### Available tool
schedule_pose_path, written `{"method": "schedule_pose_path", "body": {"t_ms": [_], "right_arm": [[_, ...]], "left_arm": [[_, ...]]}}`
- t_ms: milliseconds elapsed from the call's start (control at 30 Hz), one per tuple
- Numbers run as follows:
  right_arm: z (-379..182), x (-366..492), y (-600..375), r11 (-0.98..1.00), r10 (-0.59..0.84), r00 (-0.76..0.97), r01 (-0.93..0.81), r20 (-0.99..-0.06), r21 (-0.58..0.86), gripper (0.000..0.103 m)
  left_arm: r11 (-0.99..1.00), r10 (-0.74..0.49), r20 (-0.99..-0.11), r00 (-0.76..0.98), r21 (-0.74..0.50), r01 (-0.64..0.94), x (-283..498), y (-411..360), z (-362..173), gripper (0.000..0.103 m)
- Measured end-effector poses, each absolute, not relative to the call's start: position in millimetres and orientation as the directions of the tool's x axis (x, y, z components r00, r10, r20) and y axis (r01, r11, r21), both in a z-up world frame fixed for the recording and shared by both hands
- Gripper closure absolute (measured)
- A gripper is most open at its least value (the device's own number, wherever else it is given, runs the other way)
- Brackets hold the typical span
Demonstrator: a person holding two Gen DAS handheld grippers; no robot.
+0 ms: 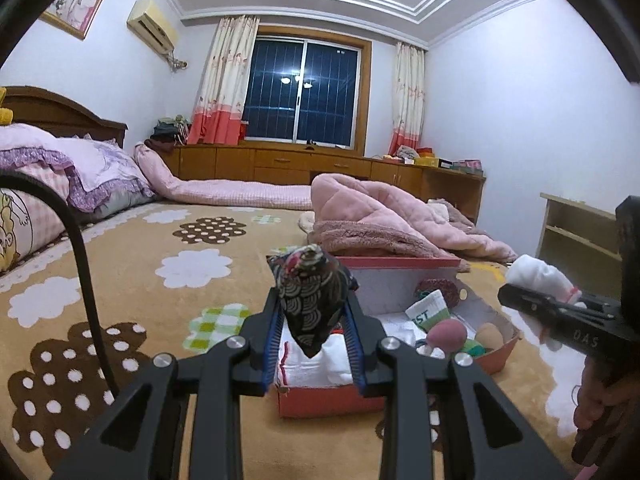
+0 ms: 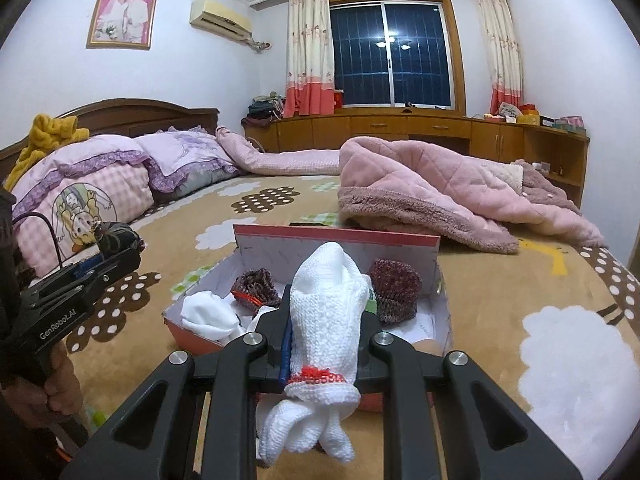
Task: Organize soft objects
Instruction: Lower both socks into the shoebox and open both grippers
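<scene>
Two loads are in the air at once, so I want to set them down one at a time. Under everything is the bed (image 2: 520, 280) with its brown flowered blanket, and on it the red-sided box (image 2: 336, 240) sits open, already holding soft things: two dark knitted pieces at the back, a white cloth at its left, and, seen from the left wrist camera, a green-banded sock and a few small balls toward its right. My right gripper (image 2: 326, 320) is clenched around a rolled white sock (image 2: 328, 312), whose loose end droops below the jaws over the box's near edge. My left gripper (image 1: 310, 320) is clamped on a dark patterned pouch (image 1: 310, 292), pinched low so its top stands free, just above the box's near left part. I judge the sock should go first into the bare middle; I would lower it well inside before releasing, then place the pouch beside it without pressing the knits.
</scene>
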State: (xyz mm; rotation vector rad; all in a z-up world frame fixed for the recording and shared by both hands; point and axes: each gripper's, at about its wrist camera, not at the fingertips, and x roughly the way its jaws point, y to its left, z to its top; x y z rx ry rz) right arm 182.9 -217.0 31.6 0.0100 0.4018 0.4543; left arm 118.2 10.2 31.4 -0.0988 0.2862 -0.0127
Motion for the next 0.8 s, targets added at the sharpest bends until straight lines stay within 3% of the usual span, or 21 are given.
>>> {"method": "schedule_pose_path", "body": {"t_ms": [600,800], "right_arm": [[15.3,207.7,-221.0,0.918,0.393,0.827,-0.374,-0.401,0.128,0.083],[11.0,223.2,-217.4,0.918,0.396,0.826,-0.368,-0.401,0.148,0.083]], "left_arm": [[0.999,-0.034,-0.307,0.951,-0.042,0.023,148.2,-0.7,24.5,0.074],[0.992,-0.059,-0.317,0.947,-0.122,0.021,163.8,10.9,27.4,0.073]]}}
